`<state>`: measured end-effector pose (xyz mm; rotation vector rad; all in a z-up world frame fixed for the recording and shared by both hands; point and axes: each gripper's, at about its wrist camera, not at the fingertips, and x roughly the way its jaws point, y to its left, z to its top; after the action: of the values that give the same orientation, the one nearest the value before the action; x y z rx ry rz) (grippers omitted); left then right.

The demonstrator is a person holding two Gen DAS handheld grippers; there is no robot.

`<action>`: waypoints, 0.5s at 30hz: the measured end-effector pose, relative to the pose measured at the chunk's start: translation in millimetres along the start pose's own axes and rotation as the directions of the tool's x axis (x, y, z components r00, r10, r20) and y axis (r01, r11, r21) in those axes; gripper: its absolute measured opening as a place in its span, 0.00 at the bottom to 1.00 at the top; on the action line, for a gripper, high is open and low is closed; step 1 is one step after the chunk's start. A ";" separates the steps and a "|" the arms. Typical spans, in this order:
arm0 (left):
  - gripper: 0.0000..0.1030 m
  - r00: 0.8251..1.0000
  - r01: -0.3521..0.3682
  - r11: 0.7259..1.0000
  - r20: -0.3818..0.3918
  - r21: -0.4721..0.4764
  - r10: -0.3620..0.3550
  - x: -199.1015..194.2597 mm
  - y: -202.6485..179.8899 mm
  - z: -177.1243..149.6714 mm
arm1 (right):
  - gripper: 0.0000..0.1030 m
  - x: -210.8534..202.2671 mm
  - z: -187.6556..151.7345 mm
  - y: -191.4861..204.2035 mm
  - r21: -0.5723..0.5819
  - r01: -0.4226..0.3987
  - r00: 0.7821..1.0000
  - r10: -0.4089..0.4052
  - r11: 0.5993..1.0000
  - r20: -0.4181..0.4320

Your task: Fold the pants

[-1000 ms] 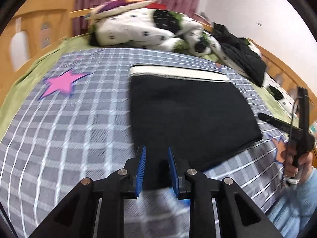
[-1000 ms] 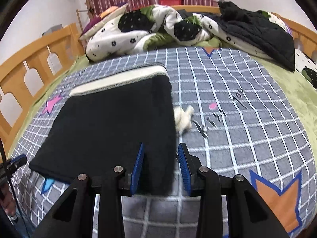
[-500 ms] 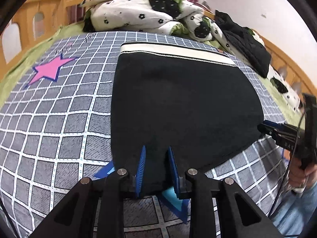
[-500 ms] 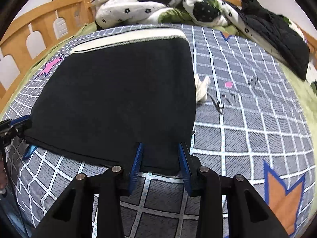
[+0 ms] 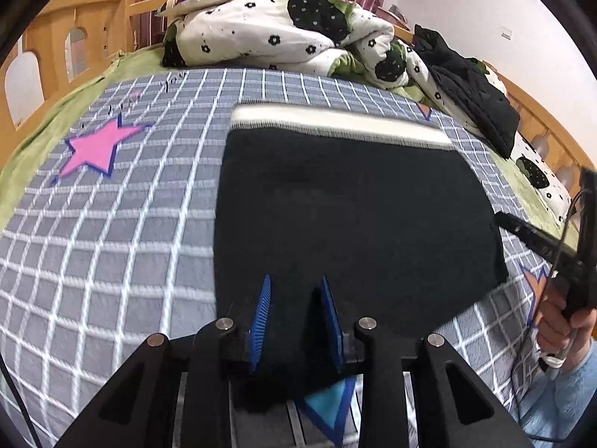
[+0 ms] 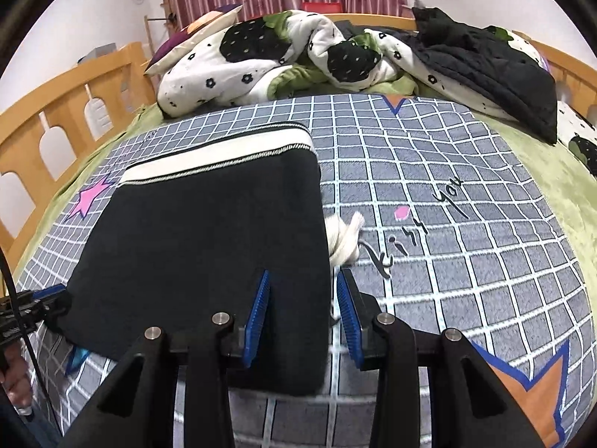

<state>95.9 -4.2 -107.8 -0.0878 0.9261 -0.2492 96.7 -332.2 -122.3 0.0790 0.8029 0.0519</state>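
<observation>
The folded black pants with a cream waistband (image 5: 350,216) lie flat on the grey checked bedspread with coloured stars (image 5: 112,231), the waistband on the far side, toward the heaped white quilt with black flower spots (image 5: 268,33).

My left gripper (image 5: 294,317) sits over the near edge of the pants, toward their pink-star side. Its blue ribbed pads are parting, with black cloth between them; I cannot tell whether they press on the fabric.

My right gripper (image 6: 304,313) is at the near corner of the pants, on the side away from the pink star (image 6: 93,196). One blue pad lies over the black cloth, the other just past the pants' side edge, over the bedspread. The jaws stand somewhat apart, and I cannot tell whether they pinch the cloth.

A cream drawstring end (image 6: 345,237) pokes out from that same side edge of the pants, just ahead of my right gripper. A black jacket (image 6: 492,71) lies crumpled beyond the pants, beside the quilt, against the wooden bed rail (image 6: 56,112).
</observation>
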 end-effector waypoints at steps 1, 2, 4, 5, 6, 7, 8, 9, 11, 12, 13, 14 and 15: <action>0.26 1.000 0.003 1.000 0.005 0.004 -0.003 -0.9 2.5 10.4 | 0.36 3.4 3.0 4.2 -0.004 0.007 1.000 -0.007 1.000 0.005; 0.31 1.000 0.001 1.000 0.008 0.007 -0.001 -0.8 3.7 16.7 | 0.36 6.3 7.7 6.3 -0.008 0.012 1.000 -0.012 1.000 0.014; 0.45 0.999 -0.019 1.000 0.042 0.012 0.018 1.2 7.2 38.6 | 0.36 14.0 24.7 14.1 -0.028 0.015 0.999 -0.014 0.999 0.033; 0.50 0.998 -0.025 1.000 0.059 0.015 0.024 2.8 7.5 46.8 | 0.36 16.1 33.3 16.6 -0.033 0.016 0.999 -0.014 0.999 0.050; 0.52 0.996 -0.032 0.999 0.089 0.028 0.030 6.9 6.8 60.4 | 0.36 18.4 43.8 18.8 -0.026 0.018 0.997 -0.016 0.999 0.073; 0.52 0.994 -0.042 0.998 0.107 0.038 0.038 10.9 5.8 69.8 | 0.36 20.8 52.1 20.6 -0.018 0.014 0.997 -0.013 1.000 0.082; 0.52 0.992 -0.056 0.997 0.120 0.050 0.049 15.8 3.9 79.8 | 0.36 25.2 62.7 23.2 -0.009 0.005 0.997 -0.004 1.000 0.083; 0.52 0.990 -0.068 0.996 0.131 0.063 0.059 22.0 1.7 91.0 | 0.36 30.3 72.6 25.4 -0.001 -0.010 0.997 0.010 1.000 0.080; 0.52 0.987 -0.065 0.995 0.150 0.070 0.054 35.9 -1.8 112.6 | 0.36 44.3 93.8 33.6 -0.005 -0.043 0.996 0.044 0.999 0.073; 0.52 0.988 -0.062 0.996 0.149 0.069 0.051 43.4 -3.1 119.8 | 0.36 51.4 100.9 37.2 -0.020 -0.047 0.997 0.048 0.999 0.068; 0.52 0.989 -0.062 0.996 0.141 0.070 0.051 49.2 -3.9 123.7 | 0.36 62.2 108.3 41.2 -0.040 -0.043 0.997 0.045 0.998 0.065; 0.52 0.991 -0.061 0.996 0.122 0.072 0.051 59.3 -3.7 125.1 | 0.36 71.1 110.8 42.9 -0.049 -0.040 0.997 0.043 0.998 0.057; 0.52 0.994 -0.063 0.994 0.093 0.084 0.055 73.8 -2.3 123.7 | 0.36 82.0 111.5 43.7 -0.056 -0.039 0.998 0.042 0.998 0.038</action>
<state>236.8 -28.8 -90.7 0.0087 0.8250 -0.2285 233.1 -288.1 -99.9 0.0438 0.7597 0.1105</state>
